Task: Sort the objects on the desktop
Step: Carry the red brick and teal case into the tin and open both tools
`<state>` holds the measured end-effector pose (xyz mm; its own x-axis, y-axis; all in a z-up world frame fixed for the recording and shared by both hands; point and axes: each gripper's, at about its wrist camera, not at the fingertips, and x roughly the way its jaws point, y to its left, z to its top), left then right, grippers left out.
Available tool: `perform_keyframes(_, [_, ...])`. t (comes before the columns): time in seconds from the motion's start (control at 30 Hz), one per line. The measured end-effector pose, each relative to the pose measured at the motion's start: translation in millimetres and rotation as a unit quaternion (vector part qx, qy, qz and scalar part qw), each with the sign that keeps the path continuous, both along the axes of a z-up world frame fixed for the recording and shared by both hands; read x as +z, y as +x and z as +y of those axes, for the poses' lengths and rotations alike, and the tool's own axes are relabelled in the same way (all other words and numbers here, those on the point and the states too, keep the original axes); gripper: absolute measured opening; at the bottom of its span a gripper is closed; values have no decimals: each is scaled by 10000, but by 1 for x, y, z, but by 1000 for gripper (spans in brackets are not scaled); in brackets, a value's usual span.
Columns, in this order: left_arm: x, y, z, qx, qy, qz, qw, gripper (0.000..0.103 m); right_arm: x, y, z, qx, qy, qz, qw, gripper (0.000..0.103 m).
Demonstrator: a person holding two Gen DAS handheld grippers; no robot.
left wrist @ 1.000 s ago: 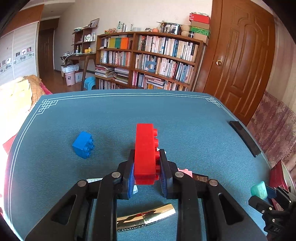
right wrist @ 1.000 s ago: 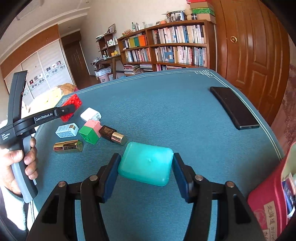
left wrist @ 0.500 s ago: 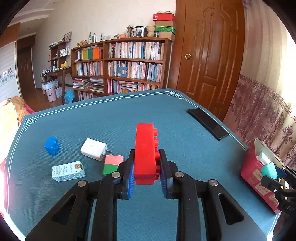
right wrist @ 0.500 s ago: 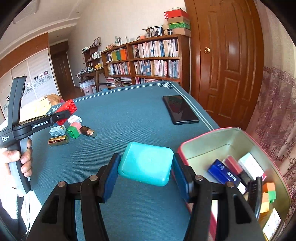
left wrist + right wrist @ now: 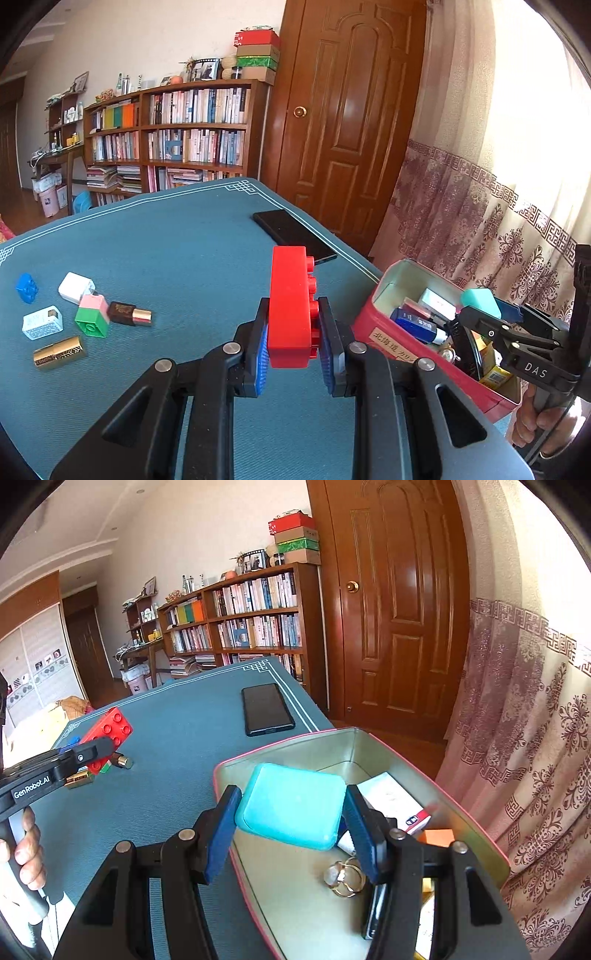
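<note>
My left gripper (image 5: 293,354) is shut on a long red toy brick (image 5: 290,306), held on edge above the blue table mat, just left of the red tin box (image 5: 384,339). In the right wrist view the same red brick (image 5: 109,731) shows at the left in that gripper. My right gripper (image 5: 290,830) is shut on a teal case (image 5: 291,805), held over the near left part of the open tin box (image 5: 280,744). Several small items lie inside the tin.
On the mat to the left lie a blue brick (image 5: 26,288), a white charger (image 5: 75,288), a pink-and-green brick (image 5: 92,320), a small white box (image 5: 42,321) and two lipstick tubes (image 5: 59,352). A black phone (image 5: 266,709) lies near the far right edge.
Both grippers have swung right across the table with their loads. The tin box has come into view, and the teal case now hangs over it.
</note>
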<state>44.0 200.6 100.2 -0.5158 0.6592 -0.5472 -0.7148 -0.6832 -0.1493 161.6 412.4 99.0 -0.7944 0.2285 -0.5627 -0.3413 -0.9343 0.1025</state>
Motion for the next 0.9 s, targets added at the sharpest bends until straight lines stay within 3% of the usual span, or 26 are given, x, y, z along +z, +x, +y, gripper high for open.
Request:
perform_keyframes(0.37, [2,31,62,-663,6,-148,9977,25,-6,22,29,-197,-45,-43,9998,61])
perform_keyframes(0.7, [5,43,95,-990,-7,-162,9950,25,-16,22,40,-273,-165,-118,9994,61])
perform_keyframes(0.77, [5,46,99,-1067,-26,-141,9942,37,-17,21,41,-300,-200,-129,9993,62])
perform_keyframes(0.8, [4,47,100,-1082,-34,-113,9941,62,-18,21,42,-305,-226,-140,9992,68])
perform_keyframes(0.83, [4,49,100,-1057,-16,-61,9944,77,-18,21,43,-313,-240,-135,9991,75])
perform_keyframes(0.9, [4,50,96,-979,73,48,9952,81,-17,23,43,-354,-201,-104,9991,80])
